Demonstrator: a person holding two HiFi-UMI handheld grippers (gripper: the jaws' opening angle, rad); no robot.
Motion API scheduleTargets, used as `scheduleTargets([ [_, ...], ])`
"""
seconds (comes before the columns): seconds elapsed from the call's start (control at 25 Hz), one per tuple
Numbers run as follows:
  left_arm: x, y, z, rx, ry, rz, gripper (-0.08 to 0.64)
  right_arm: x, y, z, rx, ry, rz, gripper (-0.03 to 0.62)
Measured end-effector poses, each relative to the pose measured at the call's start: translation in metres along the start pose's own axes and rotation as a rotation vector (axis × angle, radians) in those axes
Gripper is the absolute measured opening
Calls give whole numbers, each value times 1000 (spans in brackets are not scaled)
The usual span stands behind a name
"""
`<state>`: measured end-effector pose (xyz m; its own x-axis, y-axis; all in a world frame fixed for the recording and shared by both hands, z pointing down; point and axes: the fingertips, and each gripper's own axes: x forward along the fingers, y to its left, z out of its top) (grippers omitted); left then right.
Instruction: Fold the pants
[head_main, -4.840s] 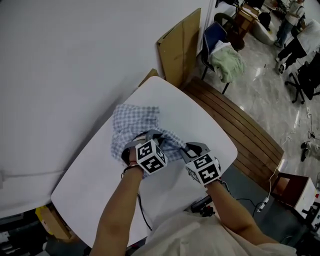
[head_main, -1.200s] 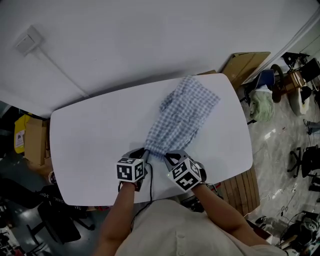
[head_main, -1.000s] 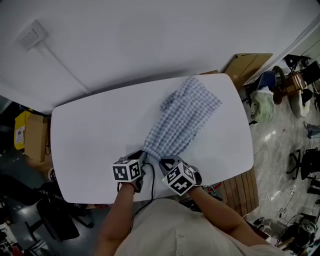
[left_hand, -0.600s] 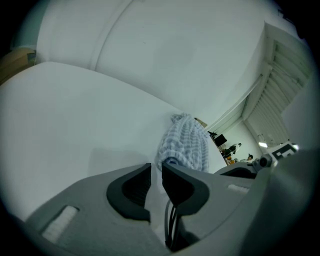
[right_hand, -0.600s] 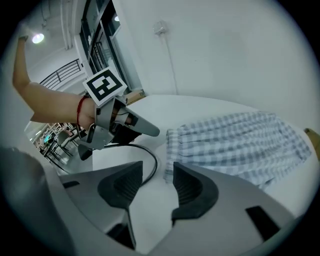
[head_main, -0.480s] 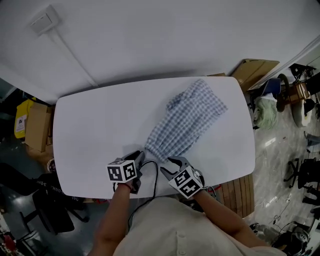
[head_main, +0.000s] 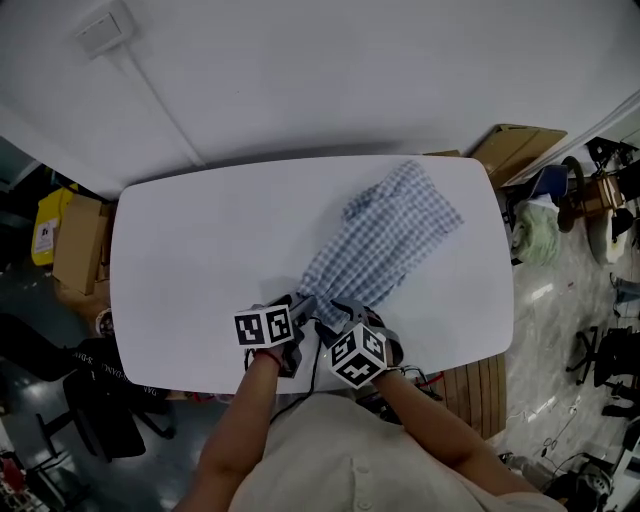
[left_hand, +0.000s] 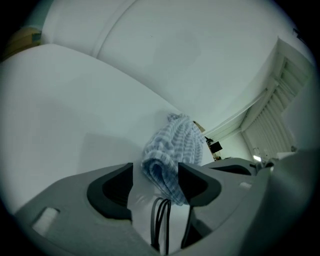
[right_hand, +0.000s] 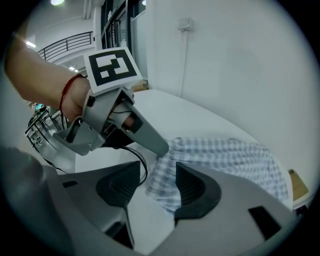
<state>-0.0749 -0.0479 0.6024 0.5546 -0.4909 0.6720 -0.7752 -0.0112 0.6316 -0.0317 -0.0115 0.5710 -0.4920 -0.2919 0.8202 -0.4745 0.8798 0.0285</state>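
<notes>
My left tongs (head_main: 296, 305) have just been opening and stand spread, with the near end of the pants (head_main: 385, 245) loose between them (nothing pinched). Just beside them, my right tongs (head_main: 343, 312) have also just opened over that same end. The pants stretch away from both across the white surface (head_main: 200, 240).

Your head camera looks steeply down from high, taking in the whole table (head_main: 200, 250). Your two gripper views sit low and close, both showing the near end of the pants (left_hand: 172, 145).
</notes>
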Motion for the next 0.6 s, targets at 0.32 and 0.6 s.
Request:
scheduleTargets([
  [0.32,12,-1,1,60,20,28,278,-2,-1,-12,51,23,2,229],
  [0.6,20,-3,3,42,64,22,92,-8,-9,-13,96,8,-5,229],
])
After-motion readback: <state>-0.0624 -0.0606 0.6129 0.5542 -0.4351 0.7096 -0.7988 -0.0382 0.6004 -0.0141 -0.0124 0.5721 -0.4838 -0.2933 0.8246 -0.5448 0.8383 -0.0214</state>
